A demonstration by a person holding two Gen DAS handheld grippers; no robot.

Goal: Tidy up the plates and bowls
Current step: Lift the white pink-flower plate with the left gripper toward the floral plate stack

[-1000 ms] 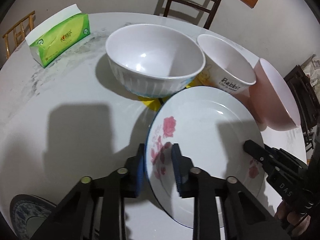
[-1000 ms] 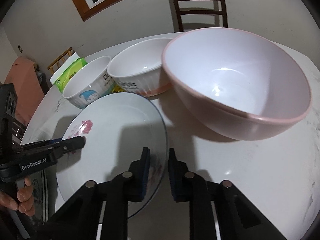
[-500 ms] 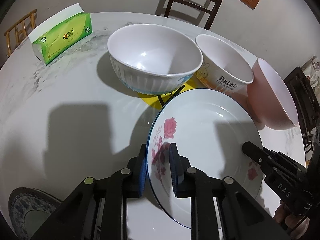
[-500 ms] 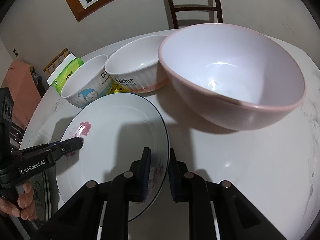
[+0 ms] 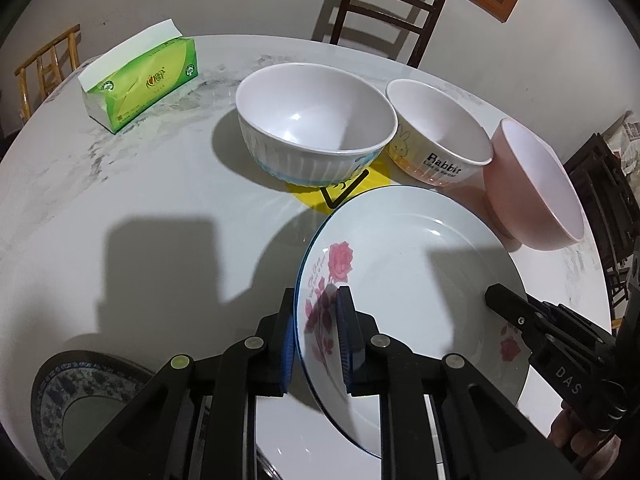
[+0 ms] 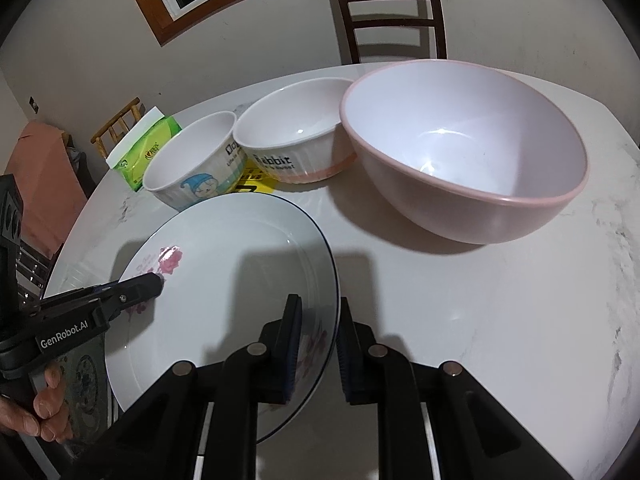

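While both grips sit on opposite rims, the step in hand looks like a two-handed carry of the plate, and these are the points to mind:

Left fingers: the left gripper (image 5: 314, 340) has just been closing, its fingers (image 5: 346, 340) now pinching the near-left rim of the rose plate (image 5: 404, 272); one pad lies over the printed roses, the other under the rim; the bite looks shallow, so a firm squeeze matters before any lift.

Right fingers: the right gripper (image 6: 318, 346) is clenched on the opposite rim of the plate, fingers (image 6: 292, 344) one above and one below the edge; both grips should rise together and level, or the plate will twist out of one.

Plate: between the two pairs of fingers, tilted, its far edge close over the yellow sticker (image 5: 344, 190) on the bench (image 5: 140, 200); whether that edge touches the bench I cannot tell.

Beyond the fingertips: the ribbed bowl (image 5: 316, 128), the Rabbit bowl (image 5: 438, 136) and the pink bowl (image 6: 464, 148) stand just ahead; pull the plate back and clear before swinging it.

Beside the left fingers: a dark patterned plate (image 5: 76, 412) lies low on the outer side; likely the stacking spot, so lower flat and unclench only once seated.

Far left: the tissue pack (image 5: 140, 80), well apart.
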